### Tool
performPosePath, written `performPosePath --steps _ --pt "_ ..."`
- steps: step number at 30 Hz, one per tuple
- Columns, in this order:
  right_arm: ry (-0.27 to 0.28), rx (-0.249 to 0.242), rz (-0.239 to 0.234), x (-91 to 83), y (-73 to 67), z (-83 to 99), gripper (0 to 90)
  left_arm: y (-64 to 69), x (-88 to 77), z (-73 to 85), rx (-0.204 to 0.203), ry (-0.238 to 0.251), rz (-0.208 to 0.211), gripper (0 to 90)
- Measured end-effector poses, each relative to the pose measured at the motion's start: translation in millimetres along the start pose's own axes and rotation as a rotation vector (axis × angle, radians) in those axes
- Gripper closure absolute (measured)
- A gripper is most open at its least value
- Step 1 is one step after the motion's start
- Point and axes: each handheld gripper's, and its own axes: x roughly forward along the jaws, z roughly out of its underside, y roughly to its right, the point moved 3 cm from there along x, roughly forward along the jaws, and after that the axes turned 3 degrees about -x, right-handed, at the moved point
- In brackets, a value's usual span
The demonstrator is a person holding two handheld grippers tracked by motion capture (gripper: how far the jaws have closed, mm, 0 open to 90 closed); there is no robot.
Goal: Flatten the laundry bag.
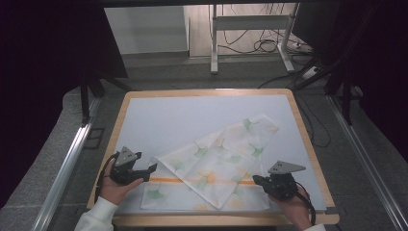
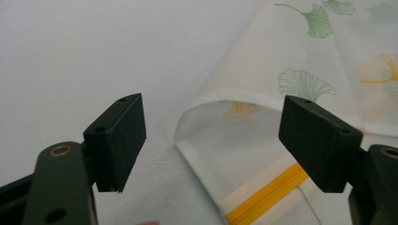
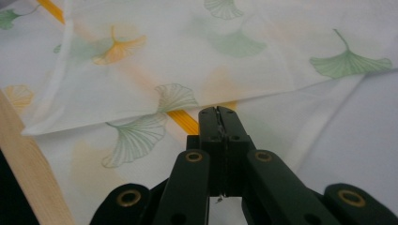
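A thin white cloth (image 1: pixel 216 163) printed with green and orange ginkgo leaves and one orange stripe lies on the table, one corner folded diagonally over the rest. My left gripper (image 1: pixel 150 172) stands open at the cloth's left side. Its jaws (image 2: pixel 211 136) straddle the folded corner of the cloth (image 2: pixel 244 140) without touching it. My right gripper (image 1: pixel 255 179) is at the right end of the orange stripe. Its jaws (image 3: pixel 218 112) are pressed together on the cloth (image 3: pixel 141 61) at that stripe, under the folded layer's edge.
A pale blue-grey mat (image 1: pixel 183 115) covers the wooden table (image 1: pixel 308 139); its front wooden edge (image 3: pixel 33 178) runs close to my right gripper. Beyond the table stand a white metal frame (image 1: pixel 250 29) and floor cables (image 1: pixel 269 45).
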Motion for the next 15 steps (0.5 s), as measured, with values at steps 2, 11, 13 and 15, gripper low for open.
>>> performPosePath --steps 2,11,13,15 --pt "-0.021 -0.013 -0.021 5.4 -5.0 1.0 89.6 5.0 -1.8 -2.8 0.004 0.015 0.015 24.4" --pt "-0.066 -0.061 -0.060 12.2 -21.8 4.2 89.6 31.7 1.0 -13.1 0.058 0.018 0.068 24.8" --pt "-0.072 -0.067 -0.062 13.2 -22.7 4.4 89.6 37.5 2.7 -14.8 0.068 0.015 0.081 24.7" --pt "-0.109 -0.078 -0.063 19.1 -24.5 6.5 89.7 50.7 7.0 -17.9 0.093 -0.002 0.097 24.9"
